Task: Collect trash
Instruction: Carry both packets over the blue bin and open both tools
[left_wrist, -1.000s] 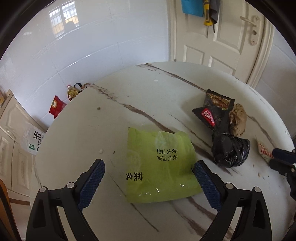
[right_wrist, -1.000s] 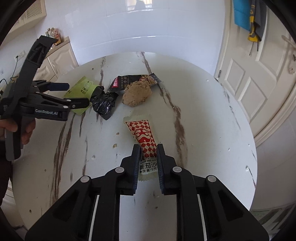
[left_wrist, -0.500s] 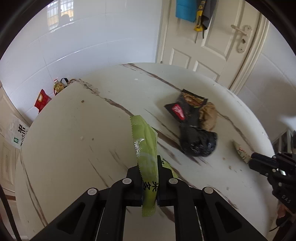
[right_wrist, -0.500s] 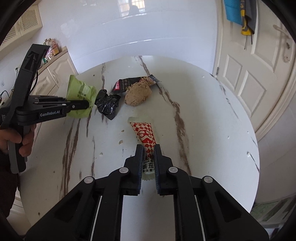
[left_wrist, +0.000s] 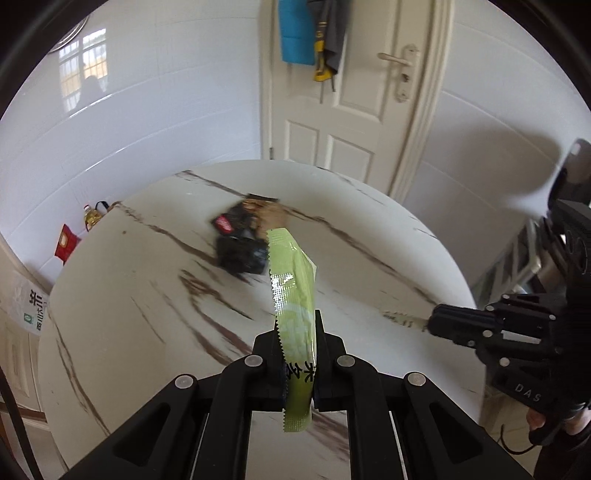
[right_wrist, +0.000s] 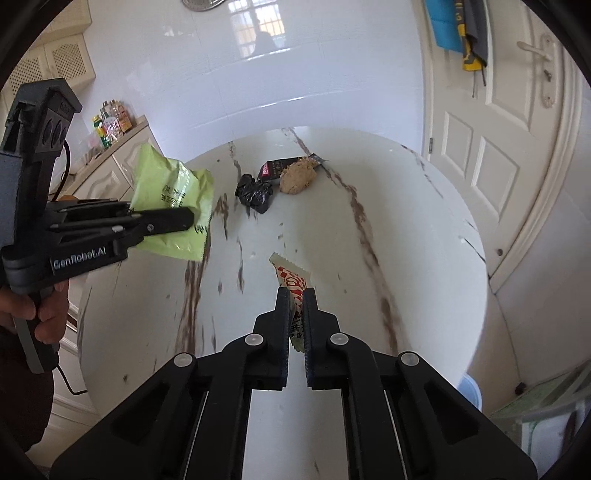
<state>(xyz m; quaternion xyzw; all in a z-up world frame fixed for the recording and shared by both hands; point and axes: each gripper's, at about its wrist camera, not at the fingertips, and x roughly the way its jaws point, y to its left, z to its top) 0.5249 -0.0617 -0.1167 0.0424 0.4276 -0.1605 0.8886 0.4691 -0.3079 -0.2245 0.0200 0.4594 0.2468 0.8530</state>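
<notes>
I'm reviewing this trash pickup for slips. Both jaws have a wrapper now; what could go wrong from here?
The left gripper pinches the green bag by one edge, so it might swing or slide free. The right gripper grips only the end of the red-checked sachet, which could slip out. The black bag, dark wrapper and brown lump may get forgotten on the table.

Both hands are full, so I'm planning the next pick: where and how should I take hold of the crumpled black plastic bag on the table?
Grip the black plastic bag by a raised fold on its near, open side, coming down from above. It is a bunched lump with creases standing up, so shut jaws can pinch a ridge. Its far side lies close to the dark snack wrapper and the brown crumpled paper, so avoid that side.
</notes>
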